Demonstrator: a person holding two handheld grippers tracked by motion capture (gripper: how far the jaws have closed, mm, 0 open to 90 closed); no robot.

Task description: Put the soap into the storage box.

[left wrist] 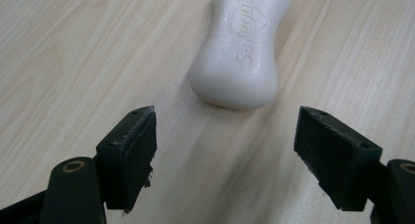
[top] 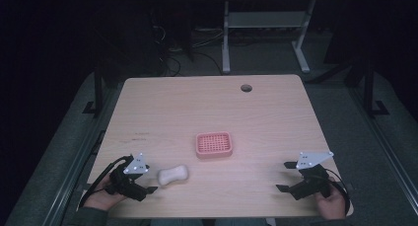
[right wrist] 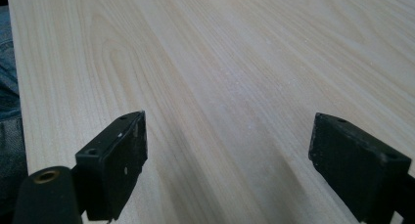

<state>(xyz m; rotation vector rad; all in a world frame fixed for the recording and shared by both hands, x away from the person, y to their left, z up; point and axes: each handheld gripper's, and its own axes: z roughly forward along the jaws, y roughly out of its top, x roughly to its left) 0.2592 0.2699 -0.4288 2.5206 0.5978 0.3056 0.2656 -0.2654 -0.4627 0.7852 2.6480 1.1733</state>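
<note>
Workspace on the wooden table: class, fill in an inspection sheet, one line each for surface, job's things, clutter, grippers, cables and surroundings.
Surface: light wooden table, bare grain, round cable hole near the far edge.
Job's things: white soap bar lying flat near the front left; pink soap dish at the centre, empty, apart from the bar.
Clutter: nothing seen.
Grippers: left claw open, jaws either side of the bar's near end, not touching it; right claw open over bare wood at the front right.
Cables: black cable trails from the left claw.
Surroundings: dark room, grey floor, another desk's white legs behind.
</note>
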